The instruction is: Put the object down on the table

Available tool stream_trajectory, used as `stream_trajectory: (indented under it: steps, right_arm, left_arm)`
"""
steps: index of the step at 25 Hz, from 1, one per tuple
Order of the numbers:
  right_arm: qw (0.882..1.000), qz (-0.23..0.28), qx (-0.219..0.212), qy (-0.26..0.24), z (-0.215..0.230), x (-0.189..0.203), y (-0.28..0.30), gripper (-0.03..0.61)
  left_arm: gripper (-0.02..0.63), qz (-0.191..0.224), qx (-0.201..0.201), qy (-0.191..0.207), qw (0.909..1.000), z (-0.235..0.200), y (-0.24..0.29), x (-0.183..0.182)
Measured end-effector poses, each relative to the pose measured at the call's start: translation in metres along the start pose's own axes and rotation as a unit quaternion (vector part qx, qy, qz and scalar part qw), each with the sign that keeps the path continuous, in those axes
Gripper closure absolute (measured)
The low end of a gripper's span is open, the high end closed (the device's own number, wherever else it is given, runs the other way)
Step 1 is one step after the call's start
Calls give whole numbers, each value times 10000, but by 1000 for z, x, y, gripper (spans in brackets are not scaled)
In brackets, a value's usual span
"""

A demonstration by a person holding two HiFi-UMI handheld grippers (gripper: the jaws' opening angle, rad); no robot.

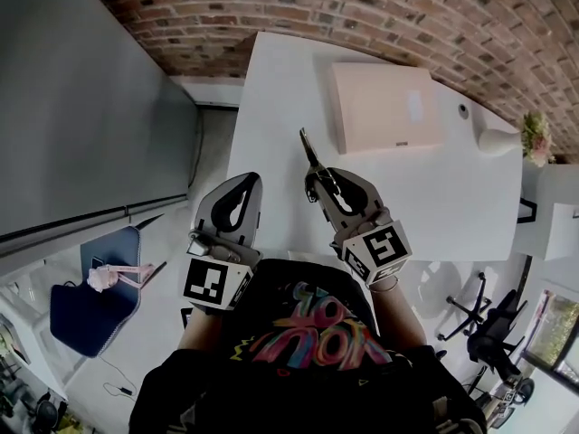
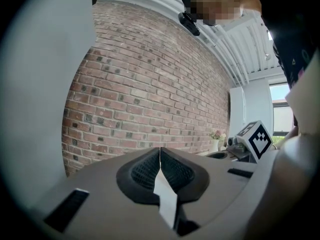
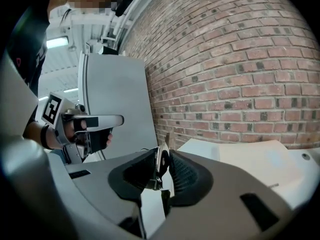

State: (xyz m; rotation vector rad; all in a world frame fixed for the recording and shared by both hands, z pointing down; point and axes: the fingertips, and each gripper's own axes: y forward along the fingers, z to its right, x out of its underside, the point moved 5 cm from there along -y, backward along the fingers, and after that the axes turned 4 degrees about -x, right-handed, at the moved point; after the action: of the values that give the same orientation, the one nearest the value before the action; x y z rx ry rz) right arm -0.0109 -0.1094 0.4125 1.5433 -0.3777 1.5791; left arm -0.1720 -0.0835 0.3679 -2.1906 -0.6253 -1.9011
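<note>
My right gripper (image 1: 319,181) is shut on a slim dark metal tool (image 1: 310,150), which looks like pliers or scissors. The tool's point sticks out forward over the near part of the white table (image 1: 271,89). In the right gripper view the tool (image 3: 163,156) sits clamped between the ribbed pads, its tip just past them. My left gripper (image 1: 247,181) hangs beside the table's left edge. Its jaws (image 2: 160,154) are shut with nothing between them. It shows side-on in the right gripper view as the left gripper (image 3: 112,120).
A flat beige box (image 1: 384,107) lies on the table's far middle. A white vase with flowers (image 1: 529,138) stands at the far right corner. A brick wall (image 1: 362,7) runs behind, a grey partition (image 1: 81,107) stands to the left, and a blue seat (image 1: 90,306) is on the floor below it.
</note>
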Motion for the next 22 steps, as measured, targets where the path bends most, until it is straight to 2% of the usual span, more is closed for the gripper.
stream_trajectory:
  steps: [3,7,12,22]
  right_arm:
    - [9999,-100,14,-65,3,9,9,472]
    - [9987,-496,44,-101,6,30,19,472]
    - [9980,-605,69,-172,11,47,32,472]
    - [9920,-1143,30,-541,14,92,64,474]
  left_arm:
    - [588,-227,-24,-11,9997,-4,1,12]
    - [588,-454,12,-33,9990,-5,0,28]
    - [588,-487,87,-59,9988,-2,5,37]
    - [588,-645,93,-145,9978,-8,7,56]
